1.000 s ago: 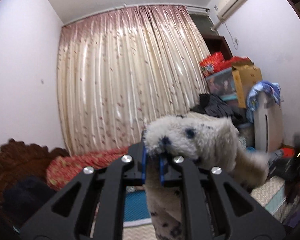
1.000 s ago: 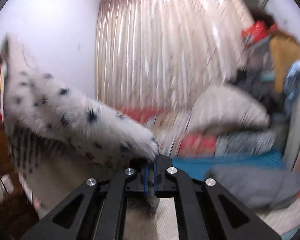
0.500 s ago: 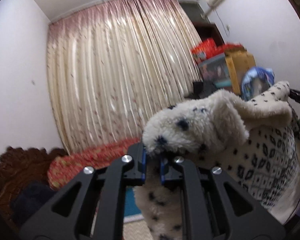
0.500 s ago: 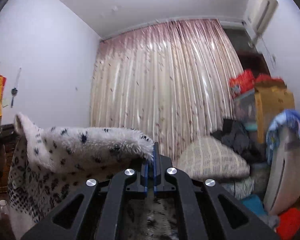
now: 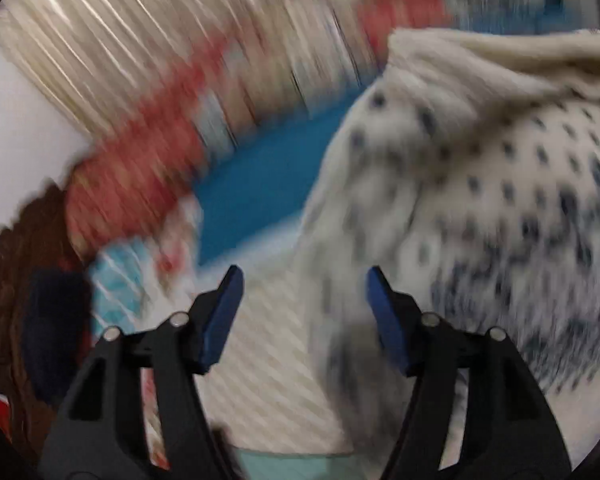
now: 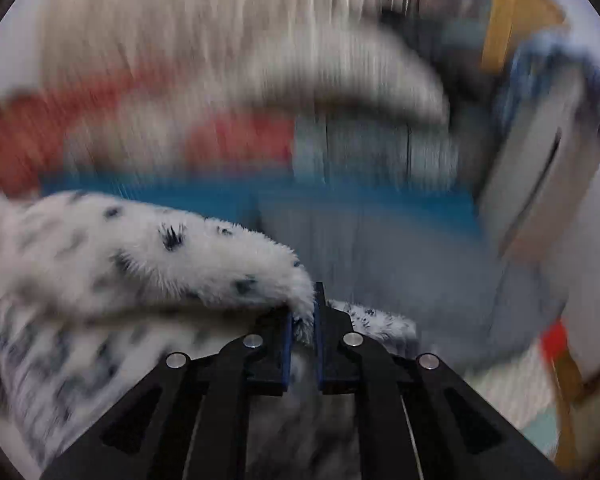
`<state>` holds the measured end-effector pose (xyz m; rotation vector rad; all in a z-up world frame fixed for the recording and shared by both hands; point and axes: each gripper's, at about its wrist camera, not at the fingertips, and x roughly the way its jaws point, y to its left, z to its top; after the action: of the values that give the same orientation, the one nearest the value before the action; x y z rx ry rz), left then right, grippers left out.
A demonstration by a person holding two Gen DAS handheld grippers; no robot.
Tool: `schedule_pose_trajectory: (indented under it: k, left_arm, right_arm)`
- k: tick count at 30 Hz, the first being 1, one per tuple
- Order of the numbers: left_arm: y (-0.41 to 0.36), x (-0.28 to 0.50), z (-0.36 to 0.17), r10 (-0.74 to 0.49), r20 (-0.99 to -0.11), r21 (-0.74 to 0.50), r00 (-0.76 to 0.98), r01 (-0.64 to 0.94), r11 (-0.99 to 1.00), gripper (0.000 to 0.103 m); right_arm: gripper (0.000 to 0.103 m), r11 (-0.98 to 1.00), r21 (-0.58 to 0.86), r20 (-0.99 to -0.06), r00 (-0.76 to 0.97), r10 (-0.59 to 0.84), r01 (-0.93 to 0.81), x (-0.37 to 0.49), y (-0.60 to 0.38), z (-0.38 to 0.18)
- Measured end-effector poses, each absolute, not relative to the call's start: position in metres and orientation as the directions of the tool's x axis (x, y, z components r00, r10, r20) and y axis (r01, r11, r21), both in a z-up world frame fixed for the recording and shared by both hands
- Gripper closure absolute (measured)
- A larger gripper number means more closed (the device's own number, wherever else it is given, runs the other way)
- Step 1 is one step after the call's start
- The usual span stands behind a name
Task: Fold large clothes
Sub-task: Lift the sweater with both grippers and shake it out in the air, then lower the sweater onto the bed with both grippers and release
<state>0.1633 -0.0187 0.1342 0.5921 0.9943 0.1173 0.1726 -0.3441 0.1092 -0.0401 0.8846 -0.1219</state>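
Note:
The garment is a white fleece with dark spots (image 5: 480, 184). In the left wrist view, heavily blurred, it hangs at the right, and part of it trails down between the fingers near the right pad. My left gripper (image 5: 302, 300) has its jaws opening, blue pads wide apart and not pressing on the cloth. In the right wrist view my right gripper (image 6: 303, 320) is shut on a fluffy edge of the same fleece (image 6: 160, 264), which spreads to the left and below the jaws.
A bed with a blue sheet (image 5: 256, 196) and a cream quilted cover (image 5: 268, 364) lies below. Red bedding (image 5: 136, 172) and a carved dark headboard (image 5: 8, 300) are at the left. Curtains (image 5: 140, 32) hang behind. A white appliance (image 6: 540, 184) and boxes stand at the right.
The left gripper has let go of the fleece and its jaws have sprung apart. Both views have swung downward from the curtains towards the bed. The right gripper keeps its hold.

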Motion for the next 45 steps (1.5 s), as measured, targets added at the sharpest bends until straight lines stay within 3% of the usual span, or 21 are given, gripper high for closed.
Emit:
schedule_pose_trajectory:
  k: [2,4,9,12,17,20,21,22,24,25,27,29,31,34,41,43,45]
  left_arm:
    - [-0.017,0.160,0.097,0.341,-0.799,0.485,0.495,0.197,0.852,0.042]
    - [-0.006,0.152,0.076,0.304,-0.842,0.428,0.446,0.208,0.879,0.042]
    - [0.038,0.119,0.107,0.183,-0.852,0.300,0.490,0.172,0.938,0.041]
    - [0.064,0.089,0.119,0.090,-0.873,0.185,0.480,0.154,0.971,0.030]
    - [0.084,0.055,0.079,-0.091,-0.942,-0.056,0.323,0.116,0.992,0.028]
    - [0.082,0.053,0.047,-0.114,-0.957,-0.097,0.266,0.076,0.992,0.029]
    - [0.079,0.055,0.036,-0.117,-0.962,-0.104,0.247,0.065,0.992,0.061]
    - [0.076,0.058,0.028,-0.109,-0.967,-0.098,0.232,0.059,0.993,0.085]
    - [0.077,0.065,0.035,-0.091,-0.960,-0.078,0.264,0.059,0.995,0.098]
    - [0.080,0.070,0.043,-0.019,-0.953,-0.004,0.301,0.051,0.999,0.098]
    - [0.109,0.096,0.062,0.259,-0.889,0.252,0.377,-0.068,0.965,0.098]
    - [0.159,0.124,0.084,0.365,-0.857,0.289,0.364,-0.249,0.925,0.093]
    - [0.193,0.139,0.105,0.270,-0.902,0.145,0.337,-0.351,0.925,0.091]
    - [0.185,0.132,0.133,0.145,-0.914,0.020,0.380,-0.314,0.949,0.089]
    - [0.087,0.023,0.147,0.031,-0.892,0.101,0.450,0.132,0.986,0.069]
    - [0.060,-0.011,0.135,-0.051,-0.906,0.062,0.420,0.251,0.966,0.055]
    - [0.041,-0.041,0.119,-0.110,-0.920,0.023,0.376,0.332,0.943,0.053]
  right_arm:
    - [0.000,0.998,-0.023,-0.821,0.569,-0.054,0.061,0.159,-0.346,0.070]
    - [0.000,0.999,-0.053,-0.811,0.584,-0.048,0.008,0.135,-0.341,0.054]
    - [0.003,0.994,0.088,-0.748,0.656,0.104,-0.057,0.077,-0.351,0.068]
    - [0.007,0.980,0.194,-0.731,0.658,0.180,-0.053,0.057,-0.363,0.077]
    - [0.014,0.950,0.305,-0.737,0.615,0.280,-0.068,0.026,-0.360,0.071]
    - [0.014,0.951,0.303,-0.750,0.598,0.282,-0.068,0.014,-0.351,0.062]
    - [0.015,0.950,0.305,-0.754,0.594,0.280,-0.060,0.012,-0.349,0.059]
    - [0.015,0.949,0.312,-0.758,0.589,0.278,-0.048,0.010,-0.348,0.055]
    - [0.015,0.944,0.330,-0.764,0.586,0.271,-0.006,0.006,-0.352,0.053]
    - [0.015,0.941,0.337,-0.762,0.590,0.268,0.007,0.004,-0.355,0.054]
    - [0.015,0.940,0.341,-0.752,0.608,0.255,0.029,-0.002,-0.367,0.057]
    - [0.015,0.940,0.338,-0.745,0.623,0.238,0.046,-0.007,-0.377,0.062]
    - [0.015,0.938,0.341,-0.738,0.635,0.227,0.063,-0.014,-0.383,0.066]
    - [0.016,0.935,0.349,-0.727,0.647,0.230,0.061,-0.028,-0.391,0.068]
    - [0.023,0.936,0.346,-0.751,0.617,0.236,0.064,-0.072,-0.398,0.055]
    - [0.025,0.936,0.347,-0.757,0.604,0.248,0.051,-0.084,-0.399,0.050]
    - [0.027,0.937,0.347,-0.762,0.593,0.259,0.036,-0.092,-0.399,0.046]
